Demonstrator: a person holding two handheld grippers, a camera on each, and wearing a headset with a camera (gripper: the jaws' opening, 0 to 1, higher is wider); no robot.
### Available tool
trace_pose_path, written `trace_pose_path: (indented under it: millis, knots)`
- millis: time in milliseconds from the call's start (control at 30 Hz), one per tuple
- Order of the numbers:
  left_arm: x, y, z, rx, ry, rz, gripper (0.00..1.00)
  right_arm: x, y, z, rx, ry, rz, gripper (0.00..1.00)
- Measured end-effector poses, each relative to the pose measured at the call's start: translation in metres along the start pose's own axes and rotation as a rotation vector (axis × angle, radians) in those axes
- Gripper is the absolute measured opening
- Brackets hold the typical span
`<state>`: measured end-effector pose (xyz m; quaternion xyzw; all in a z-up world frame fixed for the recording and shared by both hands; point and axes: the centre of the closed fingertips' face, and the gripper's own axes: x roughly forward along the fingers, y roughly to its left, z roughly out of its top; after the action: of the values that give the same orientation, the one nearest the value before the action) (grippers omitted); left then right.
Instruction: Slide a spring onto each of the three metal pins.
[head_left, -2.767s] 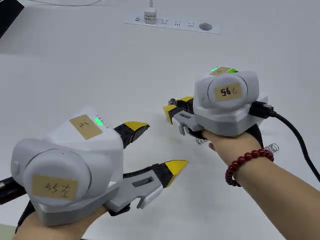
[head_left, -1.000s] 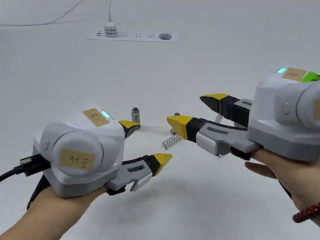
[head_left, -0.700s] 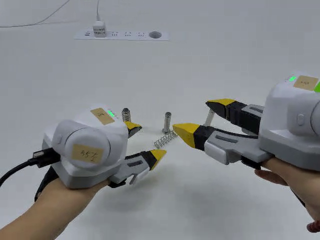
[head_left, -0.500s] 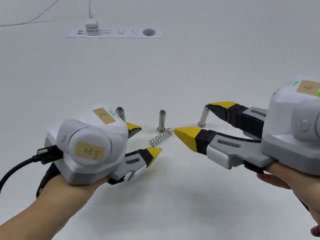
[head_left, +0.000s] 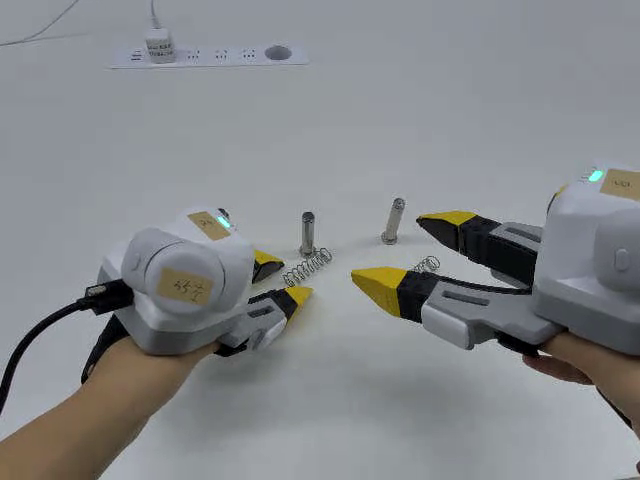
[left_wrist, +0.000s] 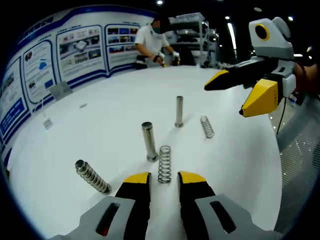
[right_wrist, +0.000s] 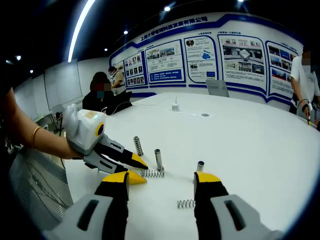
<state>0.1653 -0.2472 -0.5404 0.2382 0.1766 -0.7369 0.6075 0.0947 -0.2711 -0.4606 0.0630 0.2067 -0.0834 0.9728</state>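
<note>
**A:** Progress entry. What do we log?

**B:** One of three done, by our reading. The left pin (left_wrist: 79, 164) carries the fitted spring (left_wrist: 95, 177). The middle pin (head_left: 307, 232) and right pin (head_left: 395, 220) stand bare.

**A:** The remaining springs?

**B:** Both are loose on the table (head_left: 330, 400). The first spring (left_wrist: 164, 164) lies just beside the middle pin's base, directly ahead of the left gripper (left_wrist: 164, 180). The second spring (head_left: 427, 264) lies near the right gripper (head_left: 400, 250) (below its spread, apparently untouched).

**A:** Jaws?

**B:** The left gripper shows a narrow gap and holds nothing. The right gripper is spread wide, also empty. We judge two fittings remain.
</note>
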Motion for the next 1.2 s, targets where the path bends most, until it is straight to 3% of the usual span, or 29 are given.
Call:
trace_pose_path:
  millis: [200,267,667,1000,1200]
  knots:
    - [0.001,-0.001,0.0,-0.007,0.004,-0.012,0.18,-0.003,-0.004,-0.002,0.016,0.002,-0.01,0.58]
    - [0.001,0.0,-0.001,-0.003,0.006,-0.009,0.11,-0.003,-0.005,-0.003,0.02,0.003,-0.011,0.59]
    - [-0.002,-0.002,-0.004,0.002,0.026,-0.019,0.1,-0.006,-0.01,-0.004,0.063,0.008,-0.028,0.6]
    - [-0.016,-0.003,0.009,-0.018,-0.021,-0.01,0.1,-0.007,-0.011,0.001,0.11,-0.005,-0.033,0.59]
    - [-0.027,-0.007,0.02,-0.108,-0.081,-0.018,0.1,-0.005,-0.011,0.009,0.154,-0.019,-0.027,0.56]
